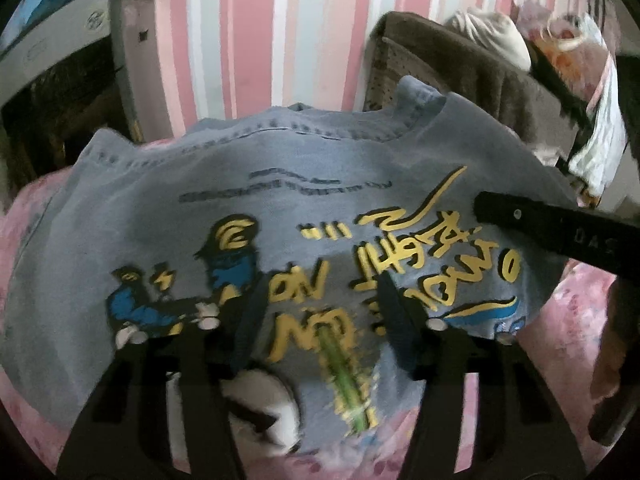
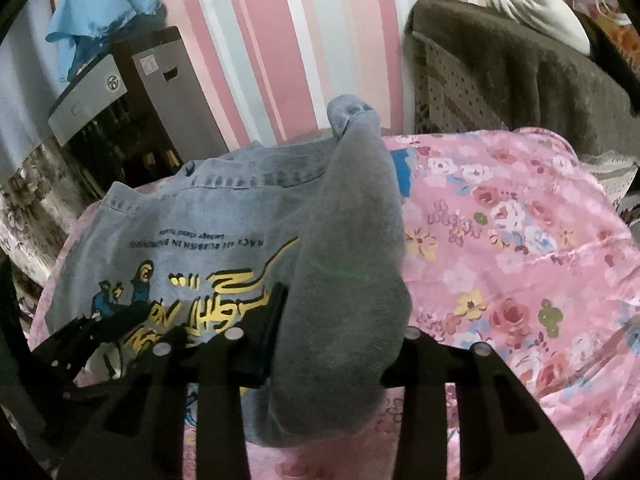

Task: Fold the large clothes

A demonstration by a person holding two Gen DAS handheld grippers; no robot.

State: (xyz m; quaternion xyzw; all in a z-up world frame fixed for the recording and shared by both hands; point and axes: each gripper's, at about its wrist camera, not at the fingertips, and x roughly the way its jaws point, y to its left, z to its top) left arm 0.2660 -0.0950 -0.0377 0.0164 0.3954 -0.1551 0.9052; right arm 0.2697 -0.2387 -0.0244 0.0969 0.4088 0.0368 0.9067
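The right hand-held gripper (image 2: 340,332) is closed on a thick fold of the grey-blue T-shirt (image 2: 224,216), the bunched cloth rising between its fingers and draping up toward 12 o'clock in the right wrist view. The left hand-held gripper (image 1: 320,312) hovers just over the shirt's printed front with its fingers set apart and nothing between them but the yellow lettering (image 1: 400,264) lying flat below. In the left wrist view one black finger of the right hand-held gripper reaches in from 3 o'clock, over the shirt's edge. The T-shirt lies spread on a bed covered by a pink floral sheet (image 2: 520,240), with the shirt's stitched hem at the far side. Beyond the bed, at 12 o'clock, stands a pink-striped wall (image 2: 280,40); at 10 o'clock a dark computer tower (image 2: 160,92) with a blue cloth (image 2: 100,4) draped above it, and at 2 o'clock a brown blanket (image 2: 500,64).
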